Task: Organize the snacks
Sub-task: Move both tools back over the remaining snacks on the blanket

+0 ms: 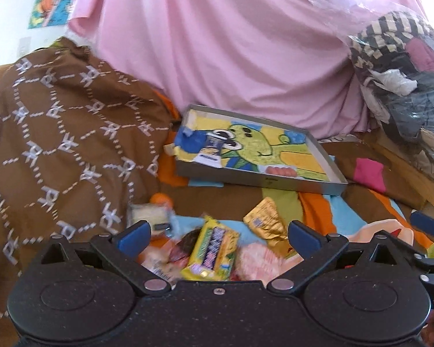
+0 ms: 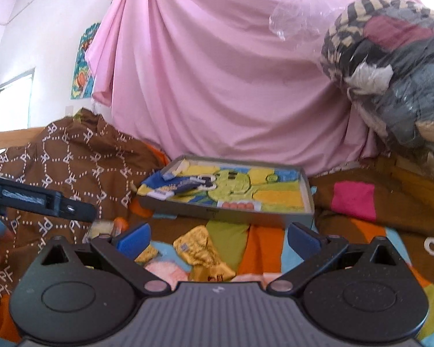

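Observation:
A grey tray (image 1: 321, 186) (image 2: 225, 214) with a green cartoon picture lies on the patchwork bedspread, holding a blue-and-white snack pack (image 1: 208, 147) (image 2: 173, 188) and a pack of pink-orange sweets (image 1: 280, 171) (image 2: 239, 206). Loose snacks lie in front of it: a yellow bar (image 1: 212, 253), a gold wrapper (image 1: 267, 222) (image 2: 201, 253), a pink-white pack (image 1: 259, 261), a pale packet (image 1: 150, 214). My left gripper (image 1: 218, 235) is open over the yellow bar, gripping nothing. My right gripper (image 2: 218, 238) is open above the gold wrapper.
A brown patterned blanket (image 1: 58, 144) (image 2: 72, 167) is heaped at the left. Behind the tray hangs a pink sheet (image 1: 231, 52). A bag of bundled clothes (image 1: 405, 86) (image 2: 390, 72) sits at the right on a wooden ledge. The left gripper's body (image 2: 37, 199) shows at the right view's left edge.

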A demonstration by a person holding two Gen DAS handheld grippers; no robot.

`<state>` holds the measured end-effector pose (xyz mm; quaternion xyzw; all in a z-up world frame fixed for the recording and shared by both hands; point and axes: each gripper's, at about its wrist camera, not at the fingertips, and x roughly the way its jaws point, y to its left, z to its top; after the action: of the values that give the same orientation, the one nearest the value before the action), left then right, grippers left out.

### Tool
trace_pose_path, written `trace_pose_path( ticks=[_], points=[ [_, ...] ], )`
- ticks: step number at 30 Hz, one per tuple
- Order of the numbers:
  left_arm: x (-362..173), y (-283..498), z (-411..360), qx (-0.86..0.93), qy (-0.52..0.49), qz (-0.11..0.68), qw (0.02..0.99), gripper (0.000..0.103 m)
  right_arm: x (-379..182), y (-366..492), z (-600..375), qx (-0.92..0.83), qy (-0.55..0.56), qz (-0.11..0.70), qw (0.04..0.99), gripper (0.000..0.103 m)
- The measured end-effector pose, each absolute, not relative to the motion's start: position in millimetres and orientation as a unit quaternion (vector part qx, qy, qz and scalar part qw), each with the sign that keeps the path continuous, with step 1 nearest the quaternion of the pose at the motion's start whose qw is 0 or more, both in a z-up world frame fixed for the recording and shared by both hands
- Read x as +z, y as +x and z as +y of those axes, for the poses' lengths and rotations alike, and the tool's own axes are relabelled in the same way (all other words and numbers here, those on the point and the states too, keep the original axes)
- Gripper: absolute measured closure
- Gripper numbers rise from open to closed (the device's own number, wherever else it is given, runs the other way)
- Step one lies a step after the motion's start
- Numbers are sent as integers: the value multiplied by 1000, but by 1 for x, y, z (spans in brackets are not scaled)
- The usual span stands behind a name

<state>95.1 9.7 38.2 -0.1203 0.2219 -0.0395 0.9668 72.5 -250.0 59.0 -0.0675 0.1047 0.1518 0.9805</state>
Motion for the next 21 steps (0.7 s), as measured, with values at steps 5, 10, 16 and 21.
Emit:
trace_pose_path(
  ticks=[5, 10, 16, 21],
  points=[
    [26, 74, 17, -15, -107, 230, 967, 2, 49, 72, -244, 163, -71, 128, 976, 0],
    [10, 57, 19, -9, -99, 260, 961, 2, 39, 69, -239, 172, -65, 161, 970, 0],
    [-6, 42, 26, -5, -104, 300, 948, 3, 30, 57, -236, 175, -61, 196, 963, 0],
    [-13, 36, 27, -2, -102, 321, 941, 3, 21, 47, -233, 173, -74, 219, 957, 0]
  ],
)
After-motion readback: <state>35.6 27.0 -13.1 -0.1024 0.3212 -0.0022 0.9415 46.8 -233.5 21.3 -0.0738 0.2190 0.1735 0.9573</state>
